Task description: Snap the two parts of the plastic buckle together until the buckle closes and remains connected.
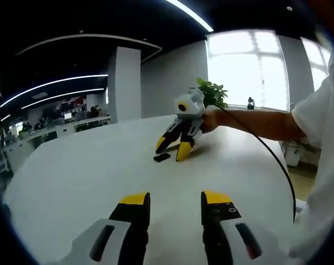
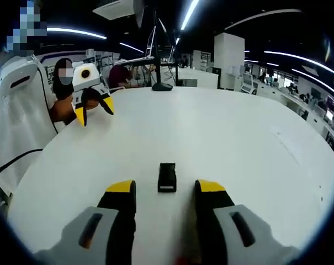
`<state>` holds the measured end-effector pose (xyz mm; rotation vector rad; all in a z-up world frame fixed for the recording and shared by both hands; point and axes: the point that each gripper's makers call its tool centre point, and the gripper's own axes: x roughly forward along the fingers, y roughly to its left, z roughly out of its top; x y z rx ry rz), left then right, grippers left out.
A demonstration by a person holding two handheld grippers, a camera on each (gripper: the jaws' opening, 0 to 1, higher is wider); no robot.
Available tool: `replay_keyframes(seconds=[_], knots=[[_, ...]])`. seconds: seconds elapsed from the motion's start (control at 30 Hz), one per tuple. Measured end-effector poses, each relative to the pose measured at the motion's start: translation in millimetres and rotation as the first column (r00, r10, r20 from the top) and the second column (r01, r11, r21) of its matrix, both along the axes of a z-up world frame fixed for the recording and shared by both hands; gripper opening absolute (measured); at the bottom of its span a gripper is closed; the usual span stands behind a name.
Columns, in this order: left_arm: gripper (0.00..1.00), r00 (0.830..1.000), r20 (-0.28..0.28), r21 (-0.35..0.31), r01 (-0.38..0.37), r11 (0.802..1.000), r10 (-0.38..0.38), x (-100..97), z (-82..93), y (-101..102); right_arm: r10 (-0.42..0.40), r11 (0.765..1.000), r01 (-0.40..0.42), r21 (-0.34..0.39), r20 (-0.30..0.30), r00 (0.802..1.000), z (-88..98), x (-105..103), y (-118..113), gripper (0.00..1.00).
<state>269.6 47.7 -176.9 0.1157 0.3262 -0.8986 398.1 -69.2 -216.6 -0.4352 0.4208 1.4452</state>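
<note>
A small black plastic buckle (image 2: 167, 177) lies flat on the white round table (image 2: 222, 132), just ahead of my right gripper (image 2: 162, 193), whose yellow-tipped jaws stand open on either side of it without touching. From the left gripper view the same buckle (image 1: 162, 157) sits far across the table, between the tips of the right gripper (image 1: 174, 148), held by a person's hand. My left gripper (image 1: 175, 201) hovers open over bare tabletop with nothing between its fingers. It also appears as the left gripper (image 2: 94, 108) at the far left of the right gripper view.
A black cable (image 1: 277, 160) runs from the right gripper along the person's arm. A potted plant (image 1: 212, 93) stands at the table's far edge by the window. A dark lamp base (image 2: 162, 86) sits at the table's far side, with office desks beyond.
</note>
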Motion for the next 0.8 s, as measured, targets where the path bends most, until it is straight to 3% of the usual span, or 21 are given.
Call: replay_keyframes(seconds=[0.5, 0.8], knots=[[0.36, 1.000, 0.003, -0.006, -0.011, 1.000, 0.011, 2.3, 1.5, 1.2, -0.084, 0.996, 0.084, 0.039, -0.022, 0.996, 9.9, -6.5, -6.7, 0.39], [0.36, 1.000, 0.011, -0.011, -0.011, 1.000, 0.011, 5.8, 4.6, -2.4, -0.103, 0.992, 0.102, 0.069, 0.001, 0.995, 23.4, -9.9, -7.0, 0.40]])
